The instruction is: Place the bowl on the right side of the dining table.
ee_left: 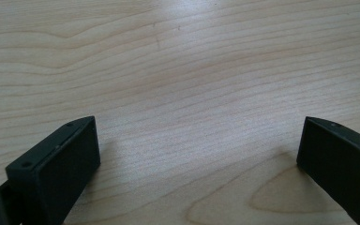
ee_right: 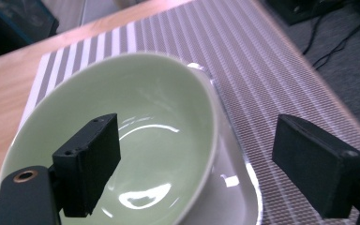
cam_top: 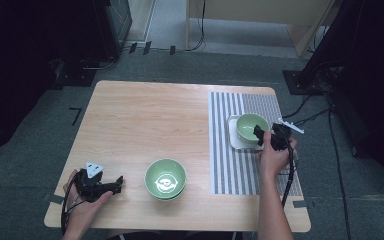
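1. Right gripper [cam_top: 270,136]: jaws spread wide astride the rim of the green bowl [cam_top: 252,126], not pinching it.
2. Bowl sits on white plate [cam_top: 233,139], striped mat [cam_top: 230,170]; plate mostly hidden.
3. Left gripper [cam_top: 116,184]: jaws spread, on bare table [cam_top: 150,115].
4. No legible writing; second bowl's [cam_top: 165,178] white mark unclear.

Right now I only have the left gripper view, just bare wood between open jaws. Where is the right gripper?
Observer: The right gripper is at the green bowl on the white plate, on the striped mat.
Operator: Is it gripping the bowl?
Observer: No. Its jaws stand open astride the rim, one inside, one outside.
Operator: Anything near my left gripper?
Observer: A second green bowl sits to its right, apart from it.
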The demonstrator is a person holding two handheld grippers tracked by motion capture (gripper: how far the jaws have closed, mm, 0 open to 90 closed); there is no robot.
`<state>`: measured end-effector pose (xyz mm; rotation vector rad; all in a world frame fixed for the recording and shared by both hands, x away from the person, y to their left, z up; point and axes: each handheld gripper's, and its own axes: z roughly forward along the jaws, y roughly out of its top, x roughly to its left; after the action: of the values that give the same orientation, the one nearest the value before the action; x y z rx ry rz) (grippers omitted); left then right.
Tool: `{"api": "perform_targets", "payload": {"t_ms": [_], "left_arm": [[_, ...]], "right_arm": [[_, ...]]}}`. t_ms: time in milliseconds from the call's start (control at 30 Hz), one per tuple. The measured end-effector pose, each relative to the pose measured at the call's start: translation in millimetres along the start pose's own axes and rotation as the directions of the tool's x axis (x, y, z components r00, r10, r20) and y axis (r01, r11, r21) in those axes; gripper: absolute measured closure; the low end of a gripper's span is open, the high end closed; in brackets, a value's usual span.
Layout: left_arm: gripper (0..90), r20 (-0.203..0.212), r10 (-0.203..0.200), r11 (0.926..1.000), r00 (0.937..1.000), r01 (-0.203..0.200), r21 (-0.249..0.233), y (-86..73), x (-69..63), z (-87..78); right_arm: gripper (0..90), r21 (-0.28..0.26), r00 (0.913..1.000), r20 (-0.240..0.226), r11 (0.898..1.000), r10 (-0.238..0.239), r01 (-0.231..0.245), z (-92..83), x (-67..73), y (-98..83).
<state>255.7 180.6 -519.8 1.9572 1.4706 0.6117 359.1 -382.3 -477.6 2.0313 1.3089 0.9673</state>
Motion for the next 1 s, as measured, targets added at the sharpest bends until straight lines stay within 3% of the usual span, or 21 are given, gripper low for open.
{"api": "perform_targets", "payload": {"t_ms": [67, 233, 533, 833, 1000], "left_arm": [[0.0, 0.000, 0.000, 1.0000, 1.0000, 0.000, 0.000, 0.0, 0.0, 0.0], [0.0, 0.001, 0.000, 1.0000, 1.0000, 0.000, -0.001, 0.2, -0.4, 0.2], [0.0, 0.001, -0.001, 1.0000, 1.0000, 0.001, -0.001, 0.2, -0.4, 0.2], [0.0, 0.002, 0.002, 1.0000, 1.0000, -0.002, 0.000, 0.4, -0.6, 0.4], [0.0, 0.002, 0.001, 1.0000, 1.0000, -0.001, -0.001, 0.4, -0.7, 0.4]], "right_arm": [[15.3, -0.015, 0.9999, -0.017, 1.000, 0.002, -0.002, -4.0, -1.1, -0.1], [15.4, -0.050, 0.9976, -0.043, 0.997, -0.055, 0.052, -14.5, 0.5, -4.2], [17.2, -0.066, 0.9935, -0.067, 0.994, -0.091, 0.087, -29.6, -7.6, -10.3], [16.8, -0.085, 0.9806, -0.085, 0.982, -0.177, 0.169, -43.5, -11.7, -22.4], [16.9, -0.094, 0.9777, -0.093, 0.979, -0.188, 0.180, -51.7, -13.8, -30.8]]}}
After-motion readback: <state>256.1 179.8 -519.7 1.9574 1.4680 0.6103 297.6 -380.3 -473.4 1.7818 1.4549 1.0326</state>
